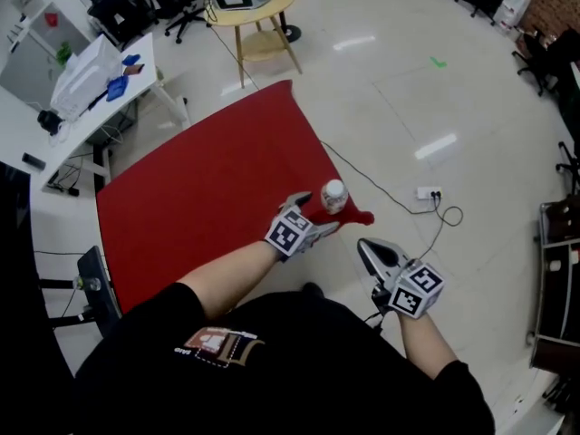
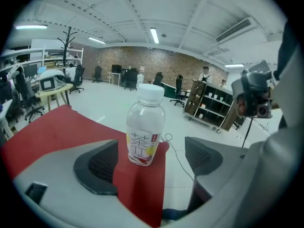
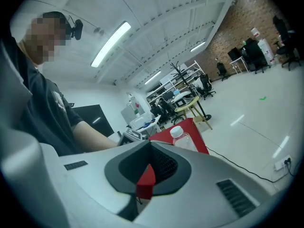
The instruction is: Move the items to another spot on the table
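One forearm (image 1: pixel 227 275) reaches forward, left tongs (image 2: pixel 152 165) astride bottle (image 2: pixel 145 127).

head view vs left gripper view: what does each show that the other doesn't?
Head view only: the red table's full outline, the person's left forearm, and the marker cube on the left gripper.
Left gripper view only: its jaws standing wide apart with the pads clear of the bottle, the bottle's printed label, and a shelving unit behind.
Both: the bottle standing upright at the table's corner, just ahead of the left gripper.

Red table cover (image 1: pixel 199 198); clear bottle (image 2: pixel 146 127), white cap (image 2: pixel 151 93), yellow-and-red label (image 2: pixel 141 148)
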`<action>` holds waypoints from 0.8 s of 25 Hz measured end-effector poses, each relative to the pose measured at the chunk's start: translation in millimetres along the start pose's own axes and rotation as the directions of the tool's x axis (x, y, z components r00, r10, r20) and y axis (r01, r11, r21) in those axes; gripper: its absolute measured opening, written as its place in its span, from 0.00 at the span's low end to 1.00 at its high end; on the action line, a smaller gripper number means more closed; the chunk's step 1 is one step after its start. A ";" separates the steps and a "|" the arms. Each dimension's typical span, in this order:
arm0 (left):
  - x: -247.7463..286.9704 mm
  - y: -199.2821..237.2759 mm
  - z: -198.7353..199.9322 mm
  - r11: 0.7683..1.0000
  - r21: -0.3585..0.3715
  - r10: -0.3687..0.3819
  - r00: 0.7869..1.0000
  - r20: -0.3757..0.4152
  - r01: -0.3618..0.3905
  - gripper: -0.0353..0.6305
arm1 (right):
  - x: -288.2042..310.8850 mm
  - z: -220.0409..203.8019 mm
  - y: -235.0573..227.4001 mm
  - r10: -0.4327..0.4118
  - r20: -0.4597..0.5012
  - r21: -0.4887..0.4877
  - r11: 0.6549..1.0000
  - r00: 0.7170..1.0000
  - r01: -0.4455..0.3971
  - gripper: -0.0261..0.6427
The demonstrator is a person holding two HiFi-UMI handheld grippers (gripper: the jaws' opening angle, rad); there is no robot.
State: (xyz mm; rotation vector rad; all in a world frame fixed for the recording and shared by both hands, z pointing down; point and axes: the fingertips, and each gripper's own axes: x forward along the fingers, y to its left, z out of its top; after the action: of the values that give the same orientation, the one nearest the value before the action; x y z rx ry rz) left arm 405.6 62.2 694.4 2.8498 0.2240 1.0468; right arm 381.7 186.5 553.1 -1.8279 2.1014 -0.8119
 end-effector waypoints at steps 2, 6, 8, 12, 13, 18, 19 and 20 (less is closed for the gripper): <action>19.8 5.2 1.4 0.999 0.011 0.030 1.000 -0.010 -0.030 0.71 | -12.7 -2.9 -7.3 -0.010 -0.003 0.008 1.000 1.000 0.010 0.03; 49.6 13.2 9.8 0.997 0.042 0.061 0.998 -0.001 -0.061 0.71 | -36.6 -4.6 -25.7 -0.047 0.000 0.019 0.999 0.999 0.047 0.03; 55.4 15.4 14.2 0.995 0.063 0.073 0.997 0.010 -0.073 0.71 | -46.8 -5.6 -31.8 -0.063 0.004 0.030 0.998 0.998 0.063 0.03; 57.0 16.3 17.5 0.991 0.112 0.073 0.997 0.017 -0.074 0.52 | -54.2 -10.2 -40.9 -0.078 0.007 0.048 0.996 0.997 0.078 0.03; 56.3 17.1 17.0 0.992 0.104 0.074 0.997 0.017 -0.075 0.52 | -53.7 -11.1 -43.4 -0.079 0.003 0.047 0.996 0.997 0.078 0.03; 30.2 31.2 13.8 0.993 0.062 0.103 0.994 0.031 -0.105 0.51 | -29.1 -7.7 -51.9 -0.103 -0.031 -0.044 0.994 0.994 0.102 0.03; 21.5 36.2 13.7 0.991 0.063 0.114 0.993 0.038 -0.117 0.51 | -19.4 -4.4 -54.2 -0.130 -0.035 -0.089 0.988 0.991 0.127 0.03; 12.1 41.8 13.9 0.989 0.067 0.128 0.991 0.047 -0.131 0.51 | -8.0 -0.2 -55.6 -0.161 -0.035 -0.138 0.978 0.986 0.154 0.03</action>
State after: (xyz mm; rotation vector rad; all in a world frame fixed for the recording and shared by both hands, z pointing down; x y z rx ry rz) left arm 428.1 22.6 697.4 2.9813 0.0739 1.0186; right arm 429.4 190.7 582.4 -2.0876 2.1073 -0.7714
